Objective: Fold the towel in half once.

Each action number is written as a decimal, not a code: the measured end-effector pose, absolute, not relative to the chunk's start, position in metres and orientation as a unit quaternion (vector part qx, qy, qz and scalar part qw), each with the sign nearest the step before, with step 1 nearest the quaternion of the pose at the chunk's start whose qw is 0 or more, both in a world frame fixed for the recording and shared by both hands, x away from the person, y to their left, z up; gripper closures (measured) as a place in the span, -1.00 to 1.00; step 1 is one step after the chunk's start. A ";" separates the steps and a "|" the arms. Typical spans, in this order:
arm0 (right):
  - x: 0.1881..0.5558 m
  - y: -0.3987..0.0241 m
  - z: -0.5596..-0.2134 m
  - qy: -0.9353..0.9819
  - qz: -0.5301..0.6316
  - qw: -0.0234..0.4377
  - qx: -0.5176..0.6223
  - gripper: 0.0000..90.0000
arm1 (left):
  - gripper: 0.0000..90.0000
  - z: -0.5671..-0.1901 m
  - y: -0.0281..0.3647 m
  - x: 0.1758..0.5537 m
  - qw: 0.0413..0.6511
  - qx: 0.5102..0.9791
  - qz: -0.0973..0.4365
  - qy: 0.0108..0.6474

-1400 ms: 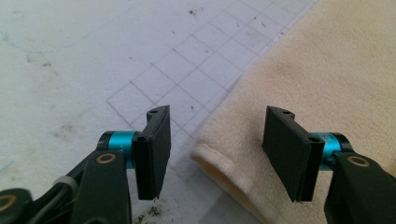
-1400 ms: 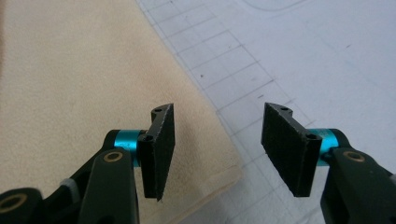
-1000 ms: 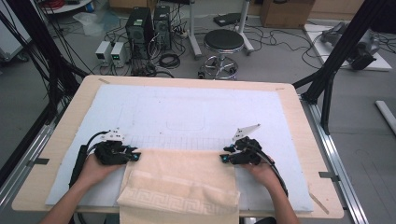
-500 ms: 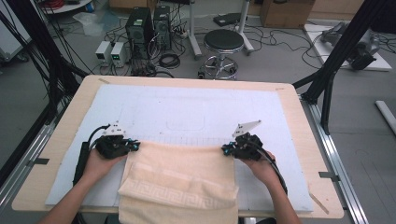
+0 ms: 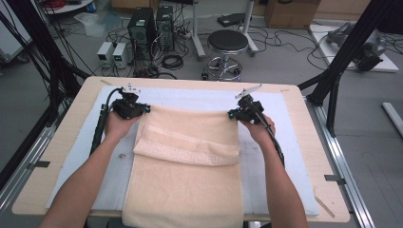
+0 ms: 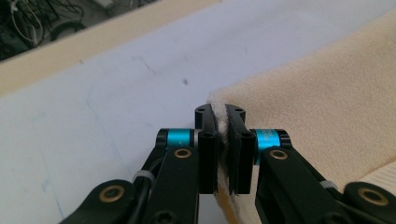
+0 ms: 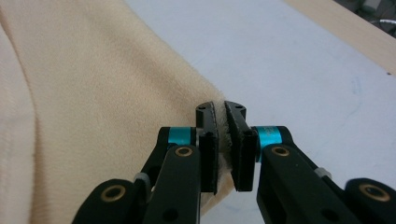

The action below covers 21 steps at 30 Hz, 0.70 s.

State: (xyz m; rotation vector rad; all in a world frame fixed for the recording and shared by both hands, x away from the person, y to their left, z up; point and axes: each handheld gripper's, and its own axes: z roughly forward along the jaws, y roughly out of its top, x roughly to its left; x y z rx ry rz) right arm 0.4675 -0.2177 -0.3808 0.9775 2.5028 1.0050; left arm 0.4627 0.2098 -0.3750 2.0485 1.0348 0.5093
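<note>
A cream towel [image 5: 187, 166] with a patterned band lies on the pale blue mat [image 5: 285, 118], stretched lengthwise and hanging over the table's near edge. My left gripper [image 5: 146, 109] is shut on the towel's far left corner, and the left gripper view shows the cloth [image 6: 327, 102] pinched between the jaws of that gripper [image 6: 220, 112]. At the far right corner my right gripper [image 5: 231, 114] is shut on the towel too. In the right gripper view the corner of the towel [image 7: 107, 93] sits squeezed between the jaws of the gripper [image 7: 220, 108]. A fold runs across the towel below both grippers.
The wooden table [image 5: 62, 137] frames the mat on all sides. Behind the table stand a round stool [image 5: 227, 43], computer boxes [image 5: 149, 23] and tangled cables on the floor. Black frame legs [image 5: 342, 61] rise at the right and left.
Both grippers have closed on the towel's corners near the front of the mat and carried them away from the person, up the table. The towel now lies drawn out much longer.
</note>
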 end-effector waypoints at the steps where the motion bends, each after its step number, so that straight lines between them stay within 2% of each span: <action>1: 0.472 -0.220 -0.379 0.861 0.354 0.137 0.339 0.83 | 0.85 -0.375 0.209 0.466 0.385 0.804 0.203 0.406; 2: 0.474 -0.222 -0.379 0.859 0.364 0.140 0.333 0.69 | 0.80 -0.377 0.208 0.468 0.379 0.805 0.206 0.407; 3: 0.476 -0.223 -0.380 0.857 0.362 0.141 0.340 0.50 | 0.68 -0.380 0.208 0.469 0.370 0.805 0.210 0.413; 4: 0.476 -0.225 -0.382 0.854 0.358 0.143 0.349 0.40 | 0.56 -0.383 0.210 0.470 0.365 0.805 0.200 0.424; 7: 0.472 -0.230 -0.390 0.856 0.353 0.125 0.358 0.24 | 0.37 -0.388 0.215 0.463 0.372 0.807 0.187 0.419; 13: 0.440 -0.234 -0.393 0.855 0.381 0.110 0.334 0.16 | 0.18 -0.393 0.219 0.438 0.409 0.816 0.150 0.380; 19: 0.409 -0.232 -0.393 0.857 0.398 0.102 0.310 0.14 | 0.18 -0.407 0.217 0.422 0.409 0.828 0.127 0.363; 21: 0.401 -0.231 -0.393 0.858 0.403 0.103 0.303 0.13 | 0.13 -0.413 0.214 0.423 0.386 0.842 0.115 0.360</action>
